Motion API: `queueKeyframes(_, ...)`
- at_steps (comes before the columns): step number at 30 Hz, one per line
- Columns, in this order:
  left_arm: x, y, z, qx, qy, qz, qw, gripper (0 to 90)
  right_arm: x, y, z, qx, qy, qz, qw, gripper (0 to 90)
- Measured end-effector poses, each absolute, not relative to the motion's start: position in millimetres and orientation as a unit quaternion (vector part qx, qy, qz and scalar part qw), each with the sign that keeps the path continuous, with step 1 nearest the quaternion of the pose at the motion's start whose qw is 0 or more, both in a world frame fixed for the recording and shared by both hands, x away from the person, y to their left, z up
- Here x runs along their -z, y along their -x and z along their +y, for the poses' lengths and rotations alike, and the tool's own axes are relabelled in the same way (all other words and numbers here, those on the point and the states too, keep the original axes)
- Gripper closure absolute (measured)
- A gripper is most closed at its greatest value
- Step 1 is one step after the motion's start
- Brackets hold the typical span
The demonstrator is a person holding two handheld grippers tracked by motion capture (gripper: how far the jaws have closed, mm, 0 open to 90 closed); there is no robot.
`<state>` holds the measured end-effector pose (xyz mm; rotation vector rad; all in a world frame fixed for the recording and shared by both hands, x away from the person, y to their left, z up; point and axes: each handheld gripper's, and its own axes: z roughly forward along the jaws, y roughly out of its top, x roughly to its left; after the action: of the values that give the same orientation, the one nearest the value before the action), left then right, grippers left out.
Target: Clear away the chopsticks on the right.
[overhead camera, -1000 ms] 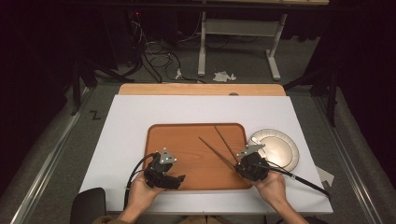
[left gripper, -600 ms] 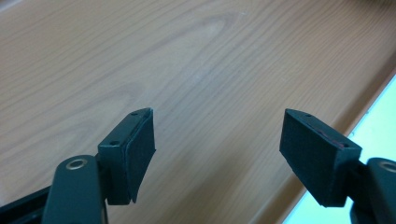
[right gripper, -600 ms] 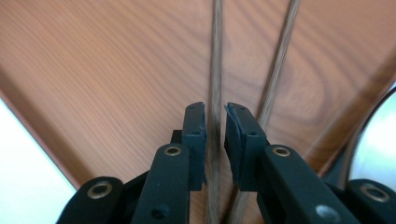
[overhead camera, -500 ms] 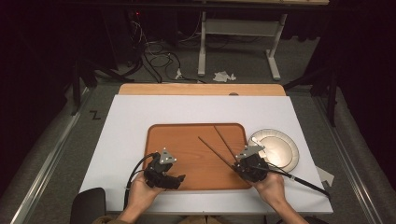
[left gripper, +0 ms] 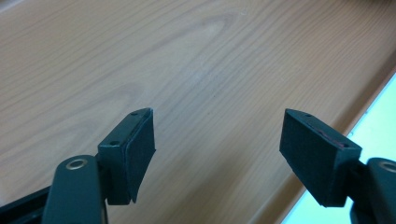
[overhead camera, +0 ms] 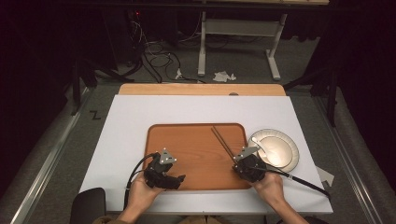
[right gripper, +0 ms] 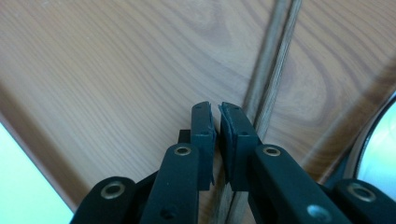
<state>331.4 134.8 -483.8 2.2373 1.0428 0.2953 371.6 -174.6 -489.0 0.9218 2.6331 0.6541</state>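
Note:
A pair of dark wooden chopsticks [overhead camera: 223,140] lies side by side on the right half of a wooden tray [overhead camera: 187,140], slanting toward the tray's near right corner. My right gripper [overhead camera: 237,162] sits at their near end. In the right gripper view its jaws [right gripper: 217,112] are shut with nothing between them, and the chopsticks [right gripper: 275,56] run just past the right-hand jaw. My left gripper [overhead camera: 179,178] rests over the tray's near left edge. Its jaws [left gripper: 217,135] stand wide open above bare wood.
A round metal plate [overhead camera: 280,149] lies on the white table top just right of the tray, close to my right gripper; its rim [right gripper: 383,154] shows at the edge of the right gripper view. A cable trails from each gripper toward the near table edge.
The two chopsticks lay spread apart earlier and now lie together. My right gripper has shifted only slightly at their near end. The left gripper has stayed still.

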Motion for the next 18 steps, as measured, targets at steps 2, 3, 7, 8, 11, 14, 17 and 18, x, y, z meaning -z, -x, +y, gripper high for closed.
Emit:
queueKeyframes(2, 483.9, -331.5, 134.7, -0.112, -0.852, 0.397, 0.322, 26.8, 488.8, -372.1, -174.9, -0.223, -0.321, 0.91, 0.14, 84.0)
queueKeyframes(3, 483.9, -331.4, 134.6, -0.112, -0.852, 0.397, 0.322, 26.8, 488.8, -372.6, -175.3, -0.223, -0.319, 0.91, 0.14, 83.2)
queueKeyframes(7, 483.8, -331.4, 134.8, -0.113, -0.852, 0.398, 0.322, 26.8, 487.0, -371.4, -175.3, -0.235, -0.32, 0.908, 0.135, 79.6)
queueKeyframes(8, 483.7, -331.5, 135.0, -0.112, -0.851, 0.398, 0.323, 26.8, 484.9, -370.9, -176.2, -0.241, -0.318, 0.907, 0.136, 79.0)
queueKeyframes(11, 483.5, -331.5, 135.4, -0.112, -0.851, 0.398, 0.324, 26.8, 476.3, -368.2, -179.8, -0.267, -0.316, 0.9, 0.135, 74.2)
queueKeyframes(14, 483.0, -331.6, 136.1, -0.112, -0.85, 0.399, 0.325, 26.8, 468.2, -364.1, -185.4, -0.285, -0.312, 0.894, 0.147, 68.2)
queueKeyframes(17, 482.6, -331.5, 136.7, -0.112, -0.849, 0.4, 0.326, 26.8, 461.8, -360.2, -191.2, -0.287, -0.307, 0.894, 0.155, 65.7)
queueKeyframes(18, 482.5, -331.5, 136.8, -0.112, -0.849, 0.4, 0.327, 26.8, 459.7, -358.6, -193.1, -0.29, -0.31, 0.892, 0.157, 65.1)
